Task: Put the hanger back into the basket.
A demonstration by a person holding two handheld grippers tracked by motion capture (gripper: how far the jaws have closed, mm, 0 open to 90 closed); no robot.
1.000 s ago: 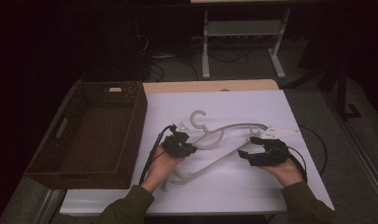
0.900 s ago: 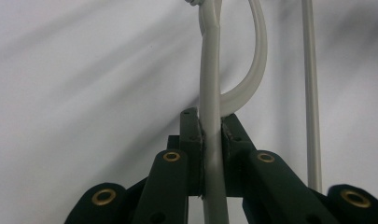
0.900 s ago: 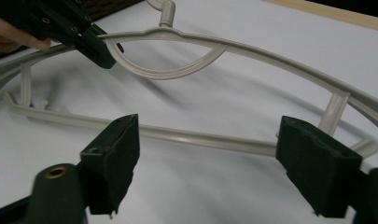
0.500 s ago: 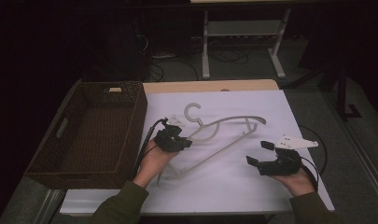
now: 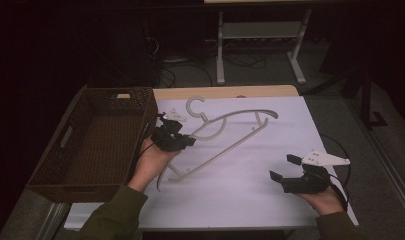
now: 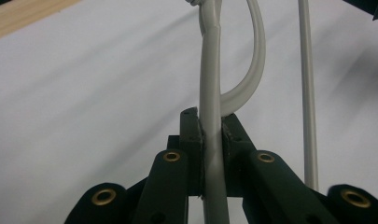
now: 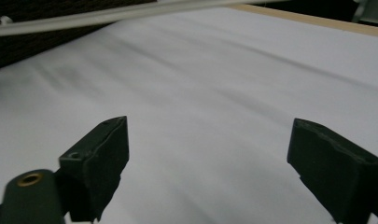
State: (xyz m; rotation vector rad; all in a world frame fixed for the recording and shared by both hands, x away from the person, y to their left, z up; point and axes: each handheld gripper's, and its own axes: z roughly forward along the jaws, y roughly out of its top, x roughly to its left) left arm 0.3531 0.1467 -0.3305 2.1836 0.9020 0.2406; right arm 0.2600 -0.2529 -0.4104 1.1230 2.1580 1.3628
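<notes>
Clamped in my left claw point(image 6: 210, 154), the pale grey plastic hanger point(image 5: 225, 135) hangs tilted above the white table sheet point(image 5: 250, 190); my right claw point(image 5: 285, 170), jaws just opening, holds nothing. I should swing it level toward the brown wicker basket point(image 5: 70, 175)

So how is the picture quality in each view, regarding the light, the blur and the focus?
High view: the room behind is very dark, and the white table cover is the only bright area. Left gripper view: the hanger between the fingers is fairly sharp, the surface behind is streaked. Right gripper view: the fingers are clear, the background is soft.
</notes>
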